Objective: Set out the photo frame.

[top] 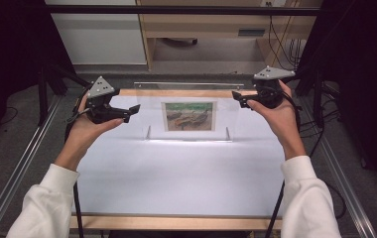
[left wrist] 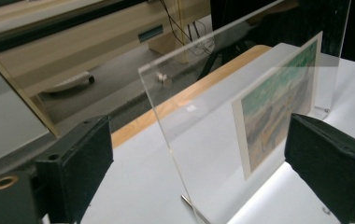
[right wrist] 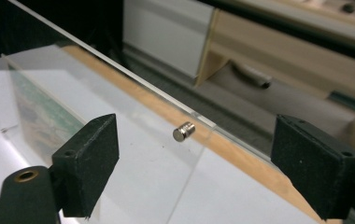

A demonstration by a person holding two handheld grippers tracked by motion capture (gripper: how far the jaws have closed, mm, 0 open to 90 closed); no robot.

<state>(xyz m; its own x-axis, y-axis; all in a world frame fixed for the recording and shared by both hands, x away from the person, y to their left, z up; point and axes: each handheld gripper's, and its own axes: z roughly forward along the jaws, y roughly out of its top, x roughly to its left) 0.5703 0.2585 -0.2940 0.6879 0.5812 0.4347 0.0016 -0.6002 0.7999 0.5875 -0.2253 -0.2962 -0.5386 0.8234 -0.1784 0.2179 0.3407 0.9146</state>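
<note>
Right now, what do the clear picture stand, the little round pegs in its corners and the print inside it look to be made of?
Picture stand: clear acrylic, probably; glossy, see-through, bright polished edges.
Peg: silvery metal by its sheen, maybe a magnet.
Print: matte paper or card, likely; flat painted scene, white edge.

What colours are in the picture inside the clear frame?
Green above, brown below; the picture shows best in the high view.

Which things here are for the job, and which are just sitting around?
For the job:
- clear acrylic frame standing on the table
- picture inside it
- small magnet at its corner
- left gripper, open
- right gripper, open

Just around:
- wooden cabinet behind
- cables on the floor
</note>
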